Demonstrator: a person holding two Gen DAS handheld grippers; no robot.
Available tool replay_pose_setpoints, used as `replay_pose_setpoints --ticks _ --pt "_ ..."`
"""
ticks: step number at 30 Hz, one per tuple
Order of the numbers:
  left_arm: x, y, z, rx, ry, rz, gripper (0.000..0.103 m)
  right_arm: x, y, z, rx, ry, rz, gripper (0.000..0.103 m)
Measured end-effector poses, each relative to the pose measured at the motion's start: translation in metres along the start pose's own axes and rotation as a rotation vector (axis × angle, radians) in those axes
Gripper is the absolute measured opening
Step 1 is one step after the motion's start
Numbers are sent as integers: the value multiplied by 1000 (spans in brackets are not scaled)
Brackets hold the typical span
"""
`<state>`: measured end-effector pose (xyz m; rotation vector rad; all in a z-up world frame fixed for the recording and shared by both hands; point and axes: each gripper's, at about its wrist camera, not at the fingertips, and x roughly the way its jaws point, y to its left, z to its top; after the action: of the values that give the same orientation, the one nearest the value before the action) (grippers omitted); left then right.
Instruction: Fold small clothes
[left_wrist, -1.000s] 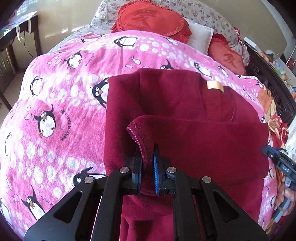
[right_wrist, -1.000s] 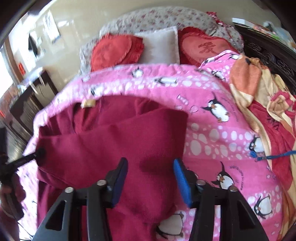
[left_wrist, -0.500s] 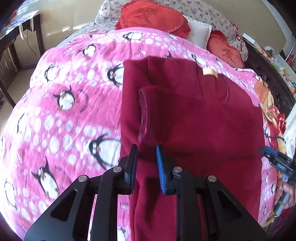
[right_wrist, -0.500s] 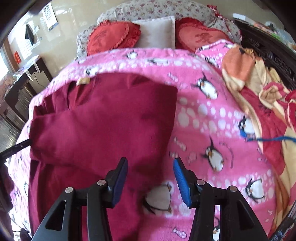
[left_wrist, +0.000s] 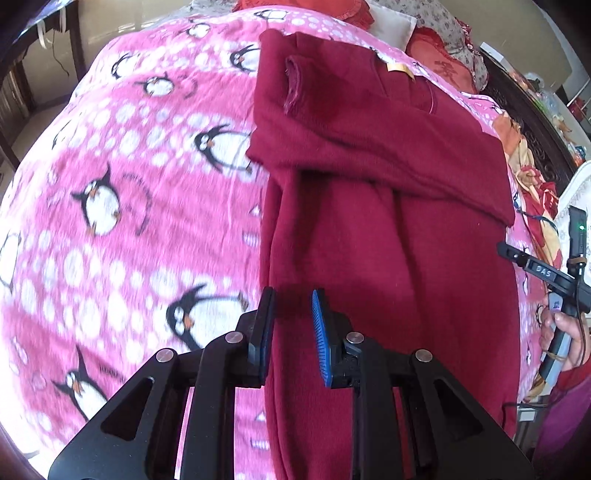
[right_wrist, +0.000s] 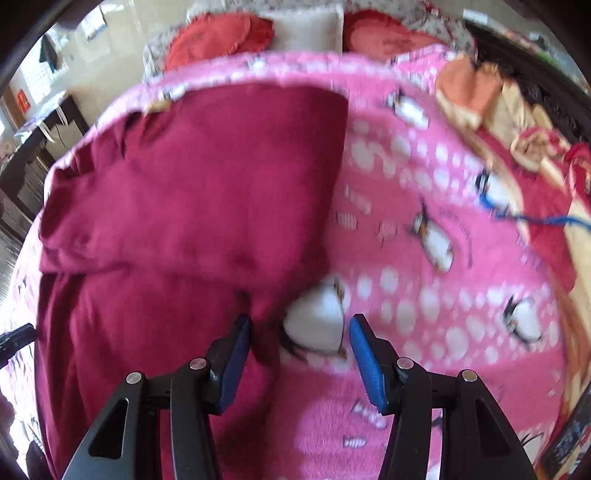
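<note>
A dark red fleece garment (left_wrist: 388, 221) lies on a pink penguin blanket (left_wrist: 129, 184), with both sleeves folded across its chest and a tan label (left_wrist: 397, 68) near the collar. My left gripper (left_wrist: 291, 314) is open and empty, hovering over the garment's left edge near the hem. My right gripper (right_wrist: 299, 332) is open and empty over the garment's (right_wrist: 192, 206) right edge, with blanket (right_wrist: 424, 277) between its fingers. The right gripper's handle and the hand holding it show at the right edge of the left wrist view (left_wrist: 546, 273).
Red heart cushions (right_wrist: 221, 40) and a white pillow (right_wrist: 306, 29) lie at the bed's head. Crumpled orange and red bedding (right_wrist: 517, 140) and a blue cord (right_wrist: 535, 219) lie to the right. A dark table (left_wrist: 44, 44) stands left of the bed.
My left gripper has let go of the sleeve, which now lies folded across the chest, and pulled back toward the hem. My right gripper has also drawn back to the garment's lower right edge.
</note>
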<state>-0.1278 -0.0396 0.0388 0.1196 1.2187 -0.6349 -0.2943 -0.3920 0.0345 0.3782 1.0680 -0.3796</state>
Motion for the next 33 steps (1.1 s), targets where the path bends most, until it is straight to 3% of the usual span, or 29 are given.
replay_pose_setpoints --ticks 2,5,6,13,14,16,21,26,30,32,33 --pt "-4 3 -9 -11 9 -6 22 -15 -3 -9 24 -28 45 52" --pt "-10 10 -19 -38 2 -33 49 -37 -4 -30 10 -43 112 53" --pt "-12 13 -22 -50 -9 -40 53 -40 -4 -36 1 -39 120 54" --pt "-4 13 -31 -75 9 -16 54 -35 7 -68 -5 -38 144 55" --pt "-4 12 -32 -68 6 -9 54 -35 10 -67 -20 -57 134 50" --pt "-5 9 -34 -59 9 -5 54 -38 16 -71 -42 -67 154 9" --pt "-9 11 -43 -70 22 -27 54 -41 10 -71 -62 -65 74 7" --pt "-12 11 -56 -63 36 -31 54 -44 -1 -75 -8 -72 110 7" --pt "-18 11 -62 -69 47 -64 54 -62 -7 -80 43 -77 201 10" --pt "-20 13 -66 -72 55 -71 54 -68 -7 -87 58 -66 249 26" --pt "-21 14 -70 -75 63 -74 54 -70 -8 -93 62 -51 277 46"
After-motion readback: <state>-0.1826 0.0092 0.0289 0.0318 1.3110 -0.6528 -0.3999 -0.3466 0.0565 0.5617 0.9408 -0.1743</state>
